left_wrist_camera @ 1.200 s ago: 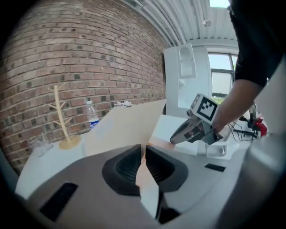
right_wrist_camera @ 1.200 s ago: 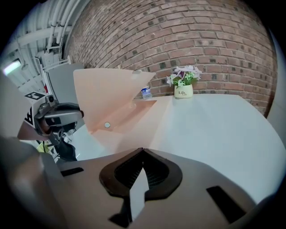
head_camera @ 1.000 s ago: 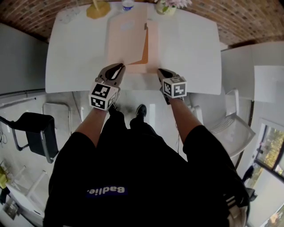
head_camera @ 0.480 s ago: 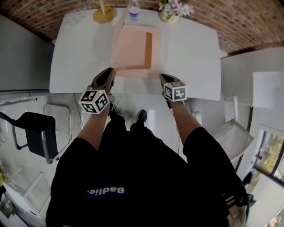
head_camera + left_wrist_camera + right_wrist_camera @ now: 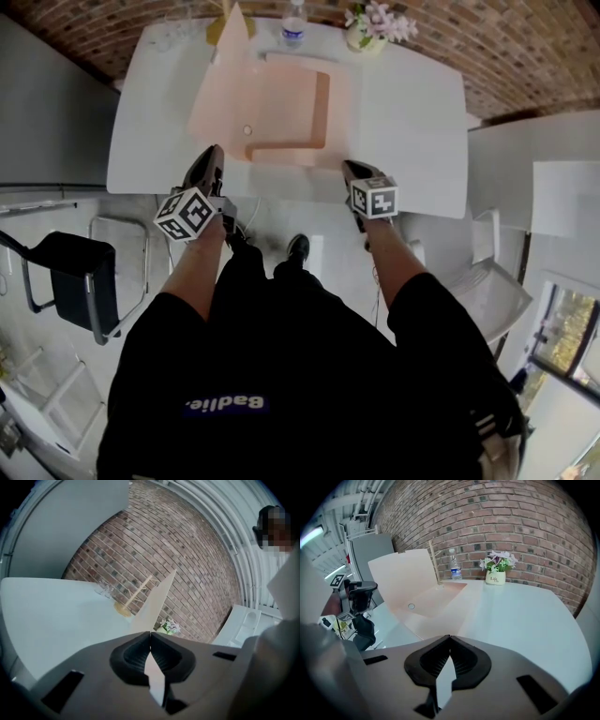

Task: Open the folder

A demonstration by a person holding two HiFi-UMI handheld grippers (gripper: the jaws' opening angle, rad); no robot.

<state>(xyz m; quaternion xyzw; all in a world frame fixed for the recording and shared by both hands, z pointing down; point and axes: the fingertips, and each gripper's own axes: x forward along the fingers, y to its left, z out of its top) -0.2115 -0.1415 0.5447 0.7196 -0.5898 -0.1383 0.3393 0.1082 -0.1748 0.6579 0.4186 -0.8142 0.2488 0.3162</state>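
Overhead, the peach folder (image 5: 286,108) lies half open on the white bench (image 5: 412,122), its cover (image 5: 223,89) raised. Left gripper view: the left gripper (image 5: 150,633), fingers just closed, pinches that cover (seen edge-on). Right gripper view: the right gripper (image 5: 449,637), fingers together and empty, sits by the folder.

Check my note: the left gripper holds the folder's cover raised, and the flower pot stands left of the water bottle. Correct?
No: in the head view the flower pot stands right of the water bottle. The left gripper does hold the folder's cover raised.
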